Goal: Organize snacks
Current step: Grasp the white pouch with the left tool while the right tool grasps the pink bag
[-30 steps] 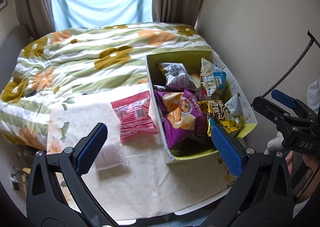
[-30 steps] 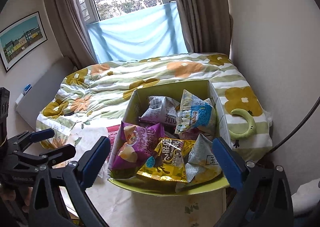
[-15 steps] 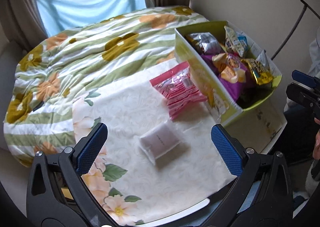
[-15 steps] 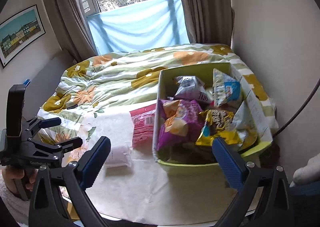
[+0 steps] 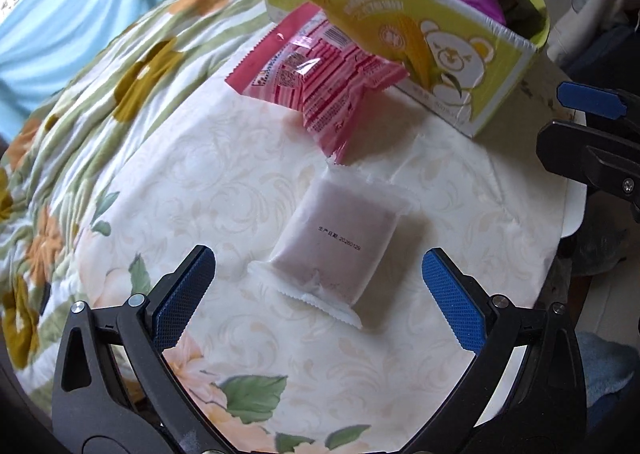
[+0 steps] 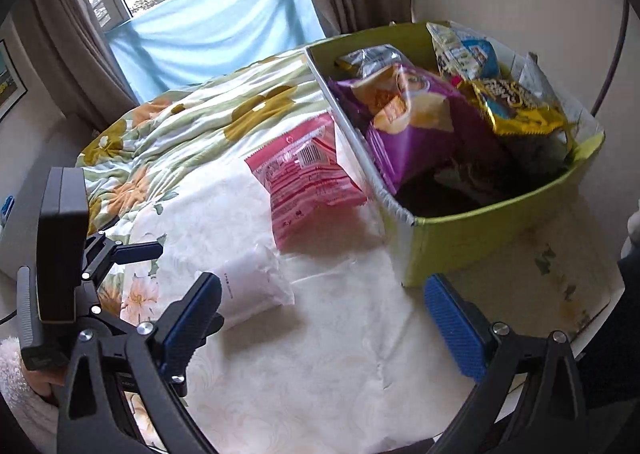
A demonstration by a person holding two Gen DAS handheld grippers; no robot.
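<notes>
**Snacks: 2 packets on the table, the rest in the green box**

Snacks lie in 2 places. On the white floral tablecloth (image 5: 224, 190), a frosted white packet (image 5: 334, 242) lies flat, with a line of small printed text on its upper face. Just beyond it, a pink packet (image 5: 320, 74) rests with its far end propped against the side wall of the green cardboard box (image 5: 448, 50), tilted rather than flat. The 2 packets are near each other; the left wrist view shows the pink one's lower corner just touching or just short of the white one's top seal.

The box holds several bags, among them a purple bag (image 6: 416, 122), a gold bag (image 6: 516, 106), a silver bag (image 6: 372, 54) and a blue-and-white bag (image 6: 464, 46).

The left gripper (image 5: 318, 294) hangs above the white packet with its blue-padded fingers spread wide, 1 on either side of the packet's near end, gripping nothing. The right gripper (image 6: 324, 318) is also spread wide and empty, over the tablecloth near the box's front corner.

Behind the table is a flowered quilt (image 6: 208, 122).
</notes>
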